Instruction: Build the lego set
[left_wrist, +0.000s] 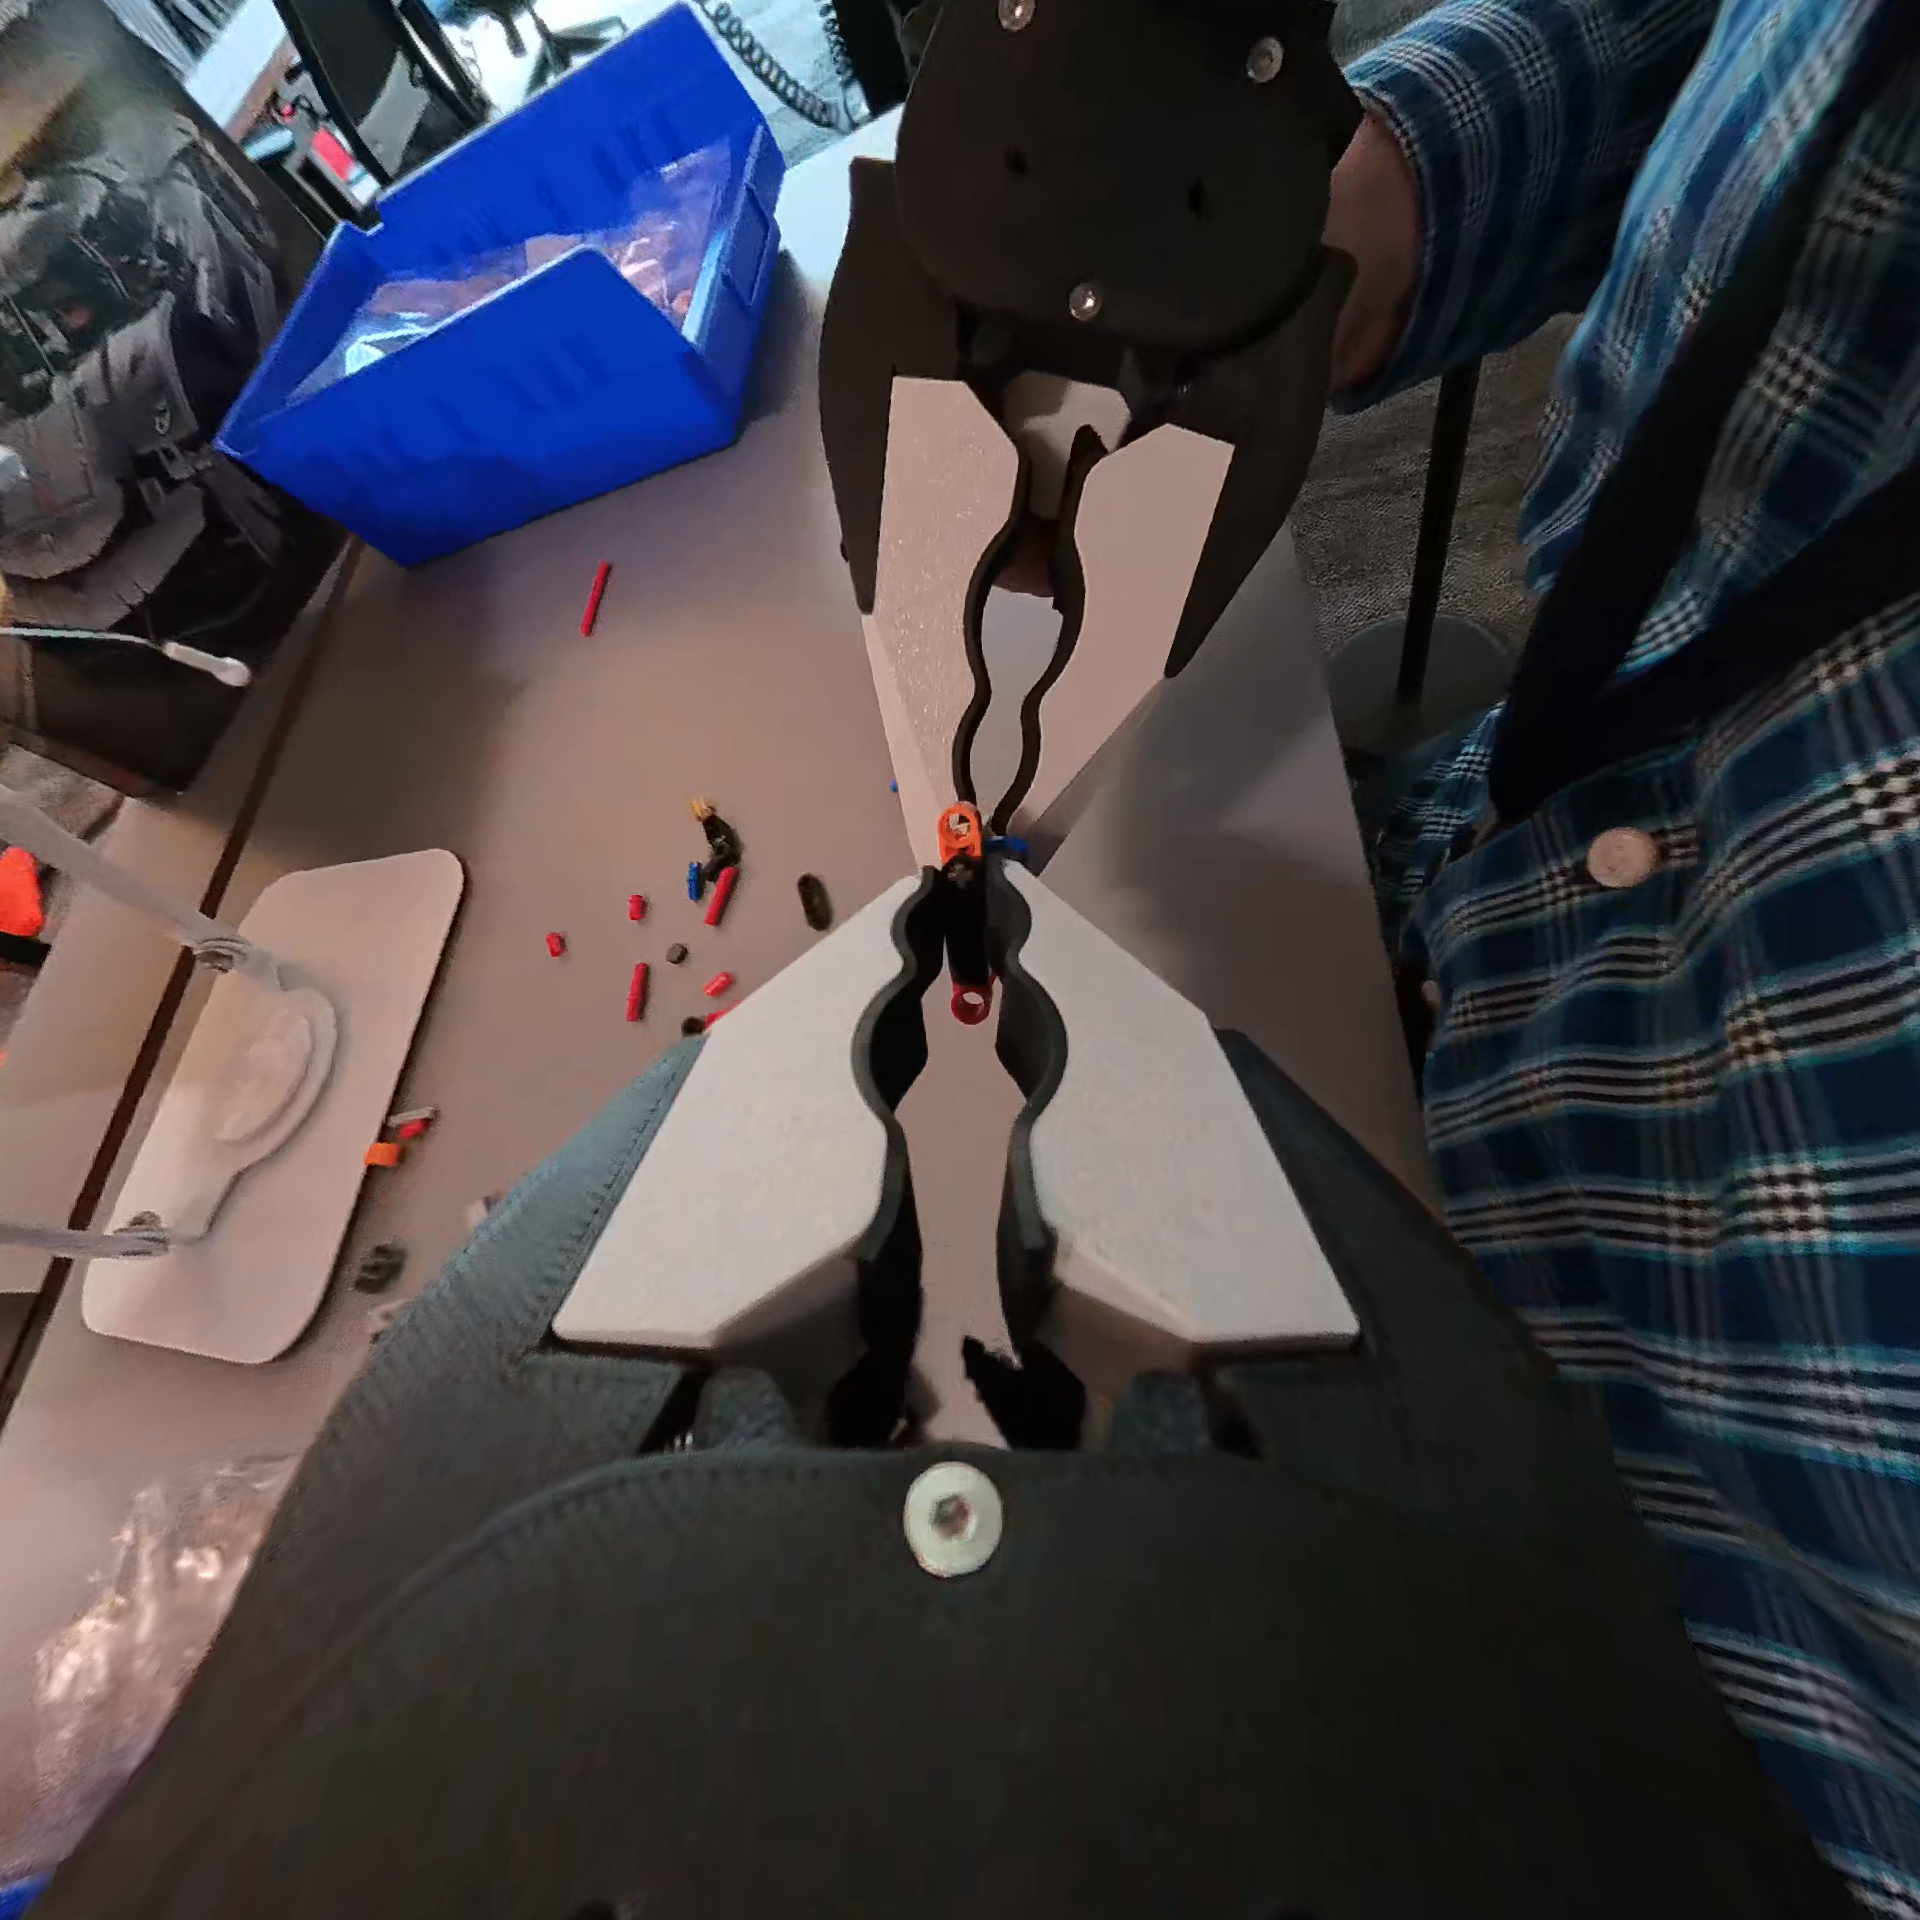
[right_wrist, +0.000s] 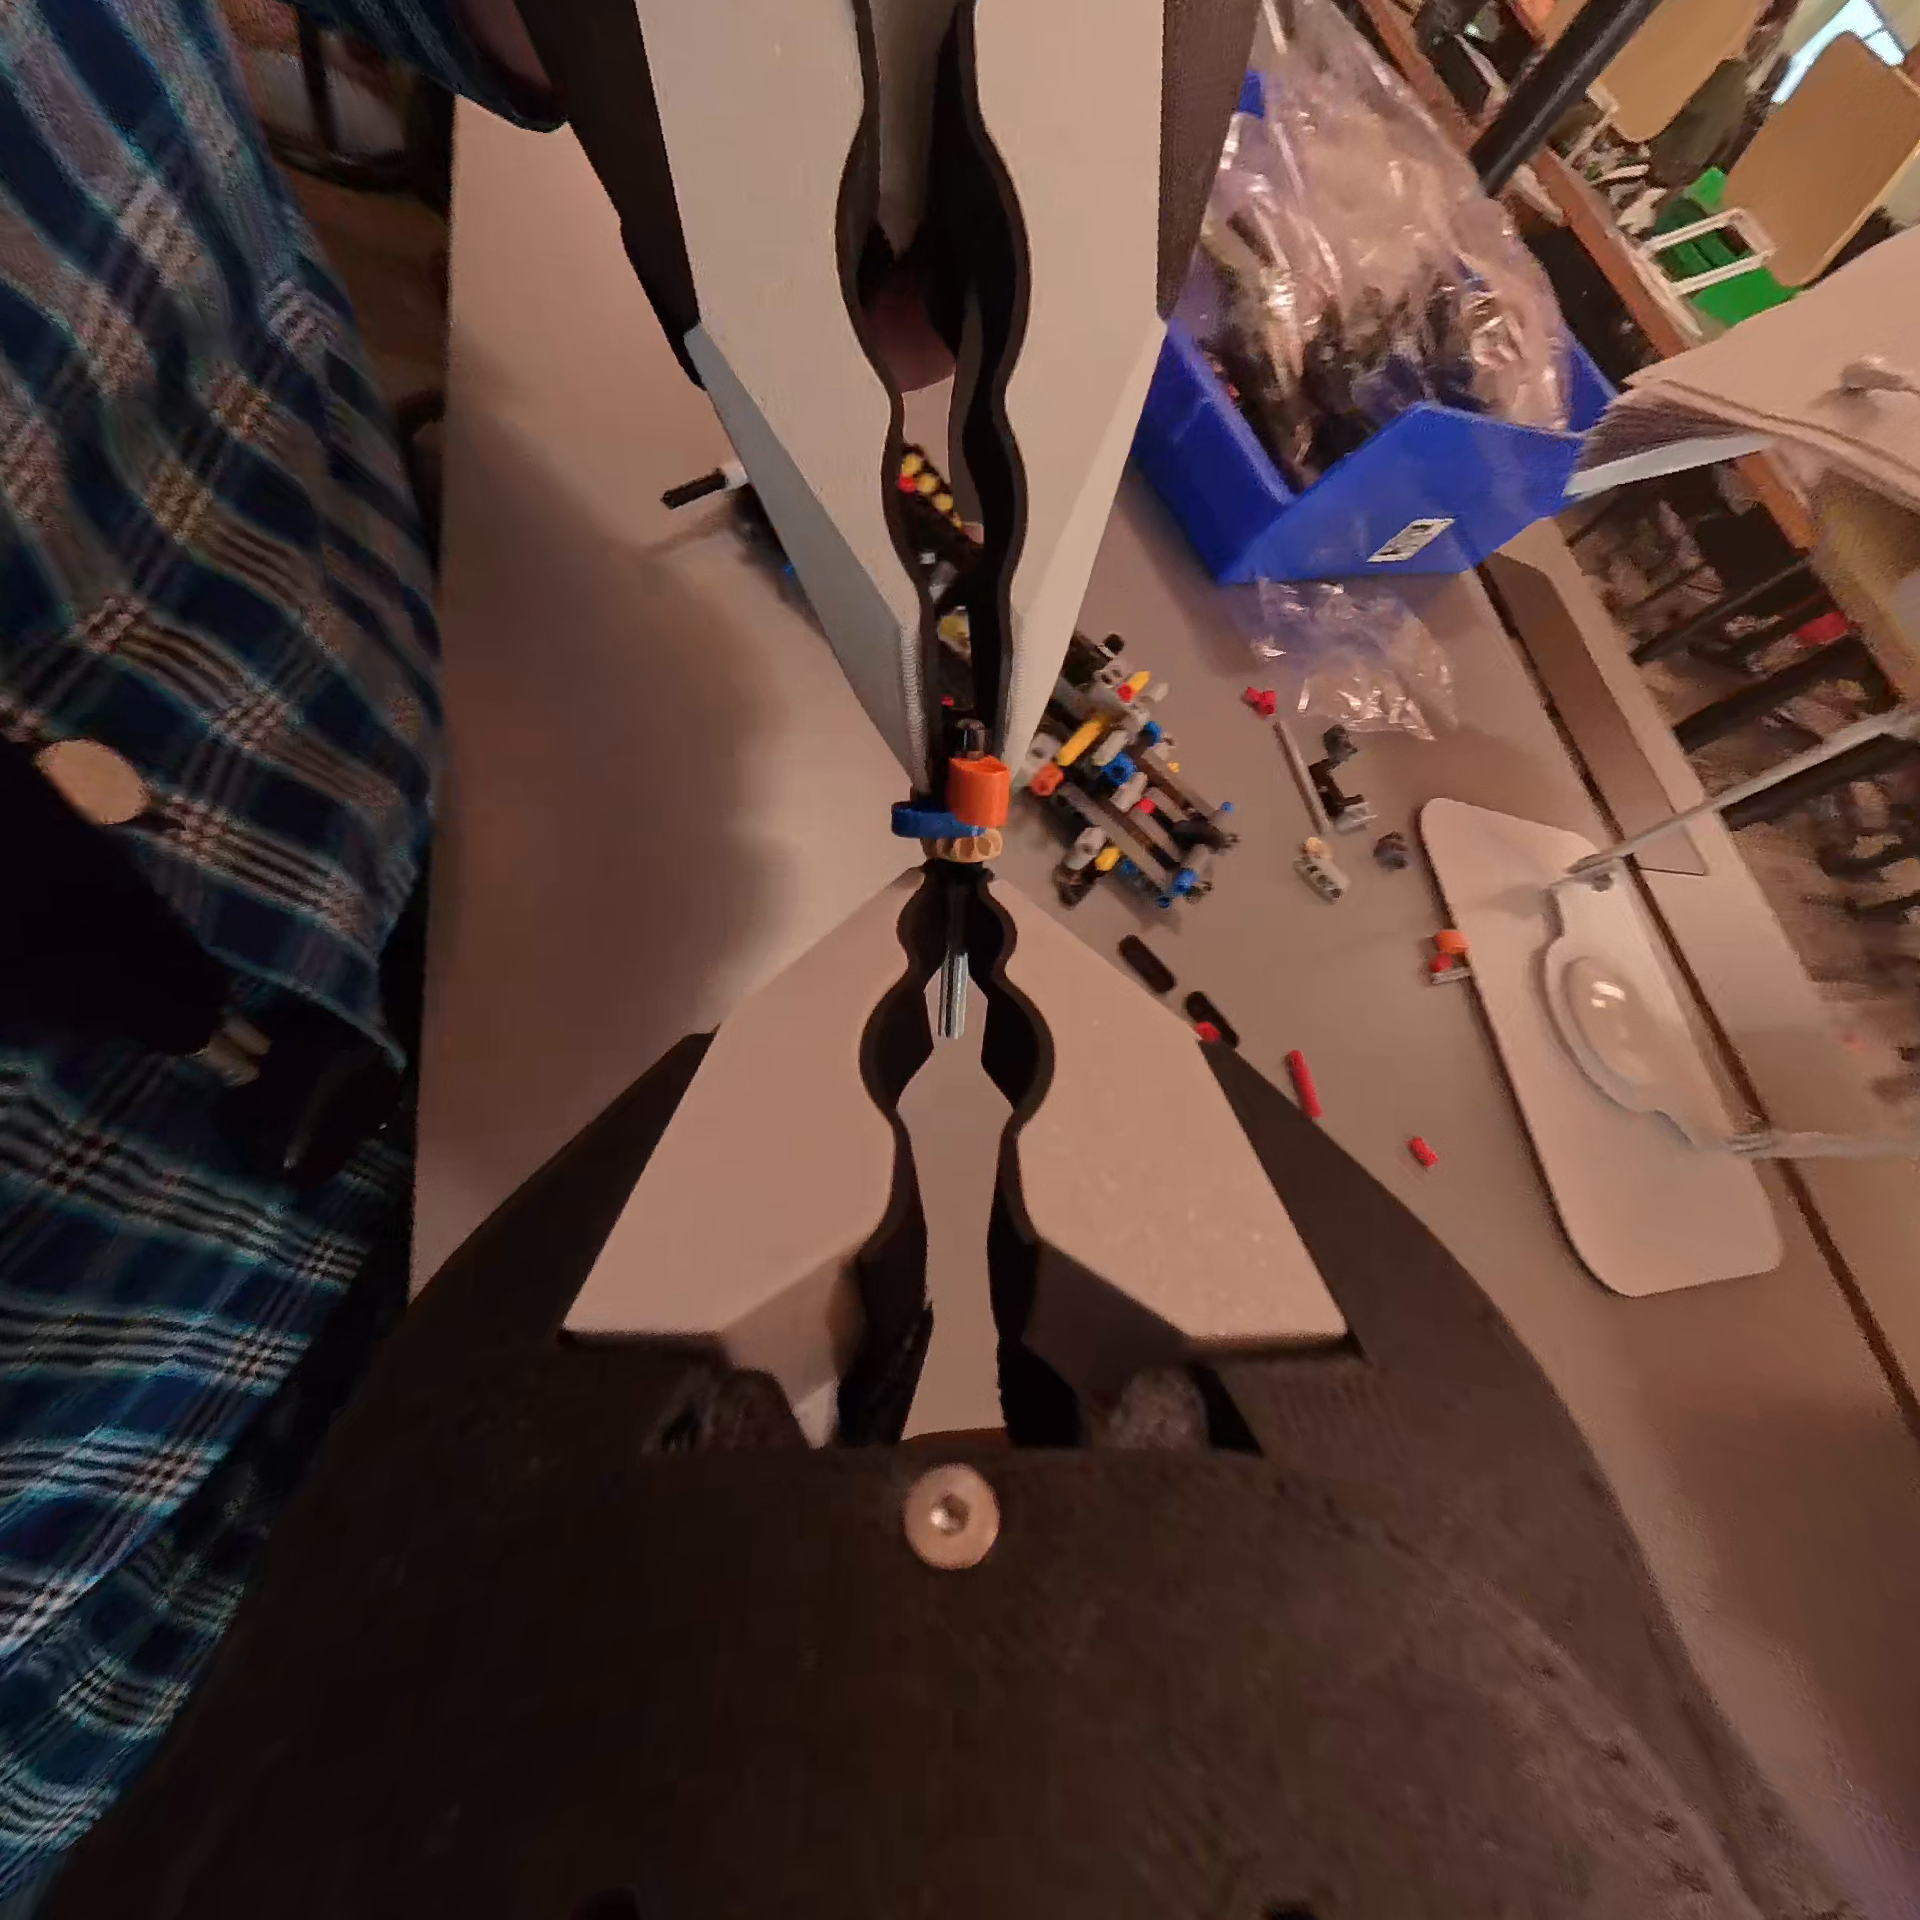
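- Black liftarm with a red end (left_wrist: 966, 956) sat clamped in the left gripper (left_wrist: 961, 883), tip to tip with the right gripper (left_wrist: 987, 821)
- Right gripper (right_wrist: 951, 883) was closed on a thin axle (right_wrist: 953, 992); an orange connector (right_wrist: 977, 787), blue piece (right_wrist: 928, 821) and tan gear (right_wrist: 964, 847) bunched at the joint between the tips
- By my judgement the two small sub-parts were mid-join, held above the table (right_wrist: 644, 727)
- Much remained: loose red pins (left_wrist: 636, 989) lay scattered, a half-built frame (right_wrist: 1127, 800) stood beyond, and bagged parts filled the blue bin (right_wrist: 1340, 520)
- Whether the joint was seated could not be told: the fingers hid it, and the far pieces were too small to name
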